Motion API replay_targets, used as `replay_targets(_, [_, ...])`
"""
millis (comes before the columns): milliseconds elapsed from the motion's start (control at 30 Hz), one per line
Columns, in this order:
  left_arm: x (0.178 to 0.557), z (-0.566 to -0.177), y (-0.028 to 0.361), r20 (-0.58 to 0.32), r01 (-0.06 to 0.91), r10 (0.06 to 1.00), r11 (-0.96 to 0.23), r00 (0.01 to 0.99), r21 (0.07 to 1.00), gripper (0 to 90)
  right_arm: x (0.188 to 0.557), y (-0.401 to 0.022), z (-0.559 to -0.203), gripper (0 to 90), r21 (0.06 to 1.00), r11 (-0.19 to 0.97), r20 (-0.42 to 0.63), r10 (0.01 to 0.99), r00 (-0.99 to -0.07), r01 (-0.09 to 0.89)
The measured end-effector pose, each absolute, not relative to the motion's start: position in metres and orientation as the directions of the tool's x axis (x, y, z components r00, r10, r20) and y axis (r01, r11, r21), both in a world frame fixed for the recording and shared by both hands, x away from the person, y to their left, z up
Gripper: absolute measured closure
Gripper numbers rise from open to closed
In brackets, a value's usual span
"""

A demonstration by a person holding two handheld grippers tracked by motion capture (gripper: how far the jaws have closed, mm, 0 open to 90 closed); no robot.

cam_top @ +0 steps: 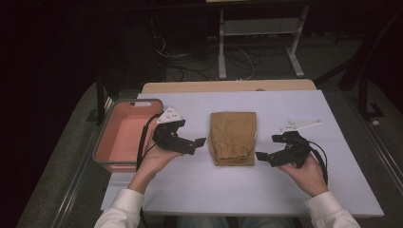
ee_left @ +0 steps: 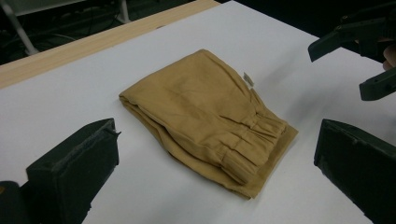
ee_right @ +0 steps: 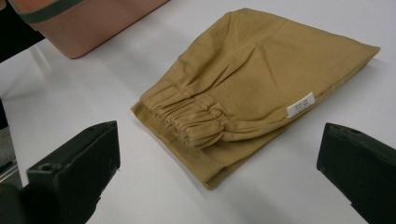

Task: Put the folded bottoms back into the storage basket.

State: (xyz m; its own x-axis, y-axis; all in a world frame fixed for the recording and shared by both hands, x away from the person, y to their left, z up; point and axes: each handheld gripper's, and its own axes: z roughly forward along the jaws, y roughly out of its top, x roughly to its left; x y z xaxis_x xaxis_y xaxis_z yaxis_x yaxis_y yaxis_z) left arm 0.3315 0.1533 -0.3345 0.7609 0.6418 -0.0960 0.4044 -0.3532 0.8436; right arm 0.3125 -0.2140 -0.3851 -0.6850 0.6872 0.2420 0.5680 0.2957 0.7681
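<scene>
Two hand-held black two-jaw grippers flank one folded tan cloth garment (cam_top: 233,138), which lies flat near the middle of the white table top (cam_top: 237,190). The left gripper (cam_top: 199,141) sits just beside the garment's left edge, apart from it, jaws spread wide with nothing between them. The right gripper (cam_top: 262,156) sits just beside the garment's lower right corner, also apart from it, jaws likewise spread and empty. Both grippers point inward toward the cloth.

In the left gripper view, the garment (ee_left: 210,121) lies between and beyond the two black jaws, with its gathered elastic waistband (ee_left: 252,140) toward the right jaw; the right gripper (ee_left: 369,60) appears at the upper right, farther off. In the right gripper view, the garment (ee_right: 252,88) lies ahead of the jaws, waistband (ee_right: 191,116) nearest, and a small white label (ee_right: 300,105) is sewn at its right edge.

Edges: the garment's long sides run parallel to the table's side edges. A pale wooden strip (cam_top: 228,86) borders the table's far edge. A salmon-pink rectangular plastic bin with a grey rim (cam_top: 142,101) stands against the table's left edge, just beside the left hand (cam_top: 154,161).

Open room: bare white surface lies on all sides of the garment, widest toward the near edge and toward the right edge beyond the right hand (cam_top: 309,173).
</scene>
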Motion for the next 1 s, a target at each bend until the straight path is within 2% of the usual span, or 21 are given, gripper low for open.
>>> replay_targets(733, [0.357, -0.33, 0.135, -0.106, 0.415, 0.652, -0.34, 0.75, 0.844, 0.0, 0.33, -0.197, -0.396, 0.0, 0.754, 0.266, 0.28, 0.697, -0.66, 0.601])
replay_targets(1000, [0.371, -0.335, 0.128, -0.12, 0.433, 0.668, -0.325, 0.734, 0.841, 0.0, 0.337, -0.19, -0.403, 0.0, 0.731, 0.228, 0.315, 0.723, -0.614, 0.644])
